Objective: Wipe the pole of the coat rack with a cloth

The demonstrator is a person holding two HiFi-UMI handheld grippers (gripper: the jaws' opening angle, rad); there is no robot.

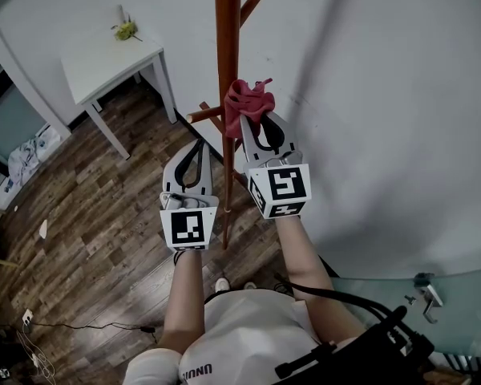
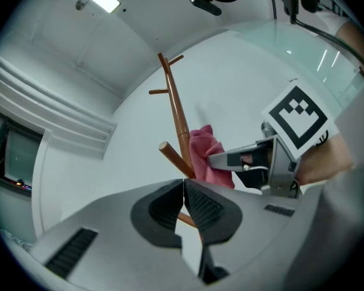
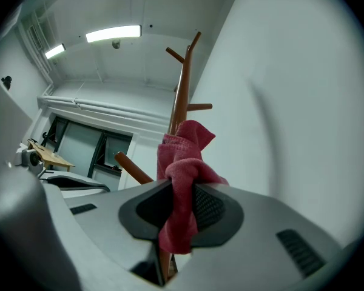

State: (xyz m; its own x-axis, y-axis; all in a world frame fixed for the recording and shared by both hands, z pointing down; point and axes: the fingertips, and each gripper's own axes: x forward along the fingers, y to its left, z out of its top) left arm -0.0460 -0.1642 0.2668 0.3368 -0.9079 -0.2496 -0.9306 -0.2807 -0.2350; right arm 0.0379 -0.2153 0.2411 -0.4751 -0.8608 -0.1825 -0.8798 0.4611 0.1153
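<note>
The brown wooden coat rack pole (image 1: 227,46) rises at the middle of the head view, with pegs (image 1: 202,115) branching off it. My right gripper (image 1: 255,127) is shut on a red cloth (image 1: 247,103), which is pressed against the pole. In the right gripper view the cloth (image 3: 181,180) hangs between the jaws in front of the pole (image 3: 182,96). My left gripper (image 1: 195,152) is shut with nothing in it, just left of the pole and lower than the right one. From the left gripper view the pole (image 2: 176,117) and cloth (image 2: 205,156) lie ahead.
A white wall (image 1: 385,95) stands close behind the rack. A small white table (image 1: 104,58) with a green item (image 1: 126,29) is at the left. Wood floor (image 1: 88,231) lies below, with cables (image 1: 72,326) near my feet. A glass panel (image 1: 433,303) is at the lower right.
</note>
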